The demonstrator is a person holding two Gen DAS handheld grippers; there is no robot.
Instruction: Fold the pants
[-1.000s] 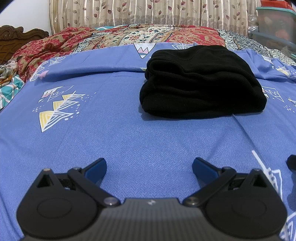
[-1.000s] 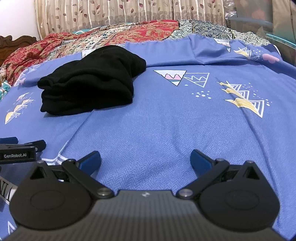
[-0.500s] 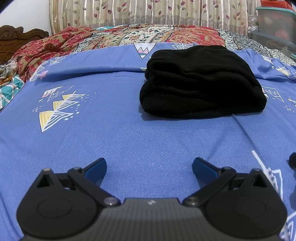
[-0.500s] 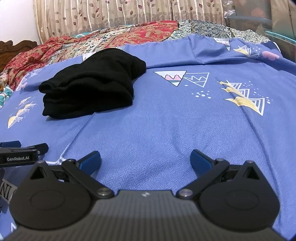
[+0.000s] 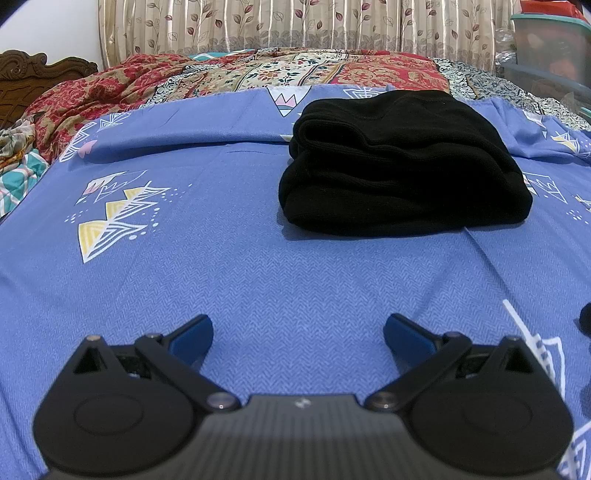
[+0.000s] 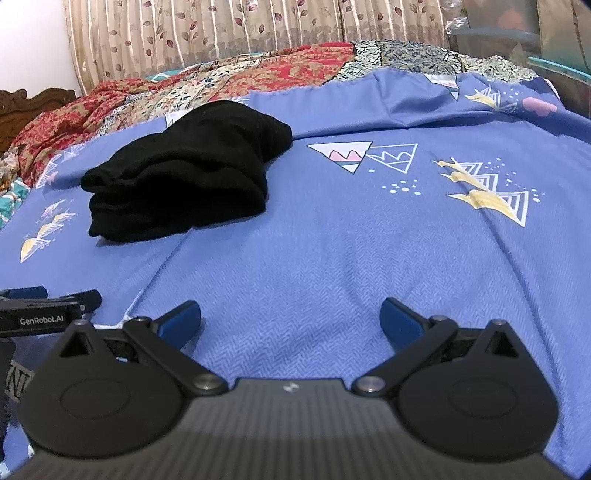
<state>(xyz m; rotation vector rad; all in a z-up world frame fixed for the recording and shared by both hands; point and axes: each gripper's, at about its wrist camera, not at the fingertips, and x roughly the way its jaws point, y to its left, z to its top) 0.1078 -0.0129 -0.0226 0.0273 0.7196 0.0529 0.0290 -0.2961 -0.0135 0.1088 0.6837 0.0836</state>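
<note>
Both grippers hang wide apart and empty over the bed, the black pants folded ahead of them.

The left gripper (image 5: 298, 332) has its blue fingers (image 5: 192, 338) spread, nothing between them; the right gripper (image 6: 291, 319) is spread the same, holding nothing. Under both lies the blue bedsheet (image 5: 258, 280). The pants (image 5: 402, 166) sit as a stacked bundle further up the sheet, well apart from either gripper, with a patterned red quilt (image 5: 229, 74) and leaf-print curtain (image 5: 277, 24) behind.

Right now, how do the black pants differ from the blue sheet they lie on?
The black pants are plain and bunched into a thick folded stack; the blue sheet is printed with triangles and spread nearly flat. The pants cover a small patch, while the sheet spans most of the bed. Both are soft fabric, untouched by the left gripper or right gripper.
</note>
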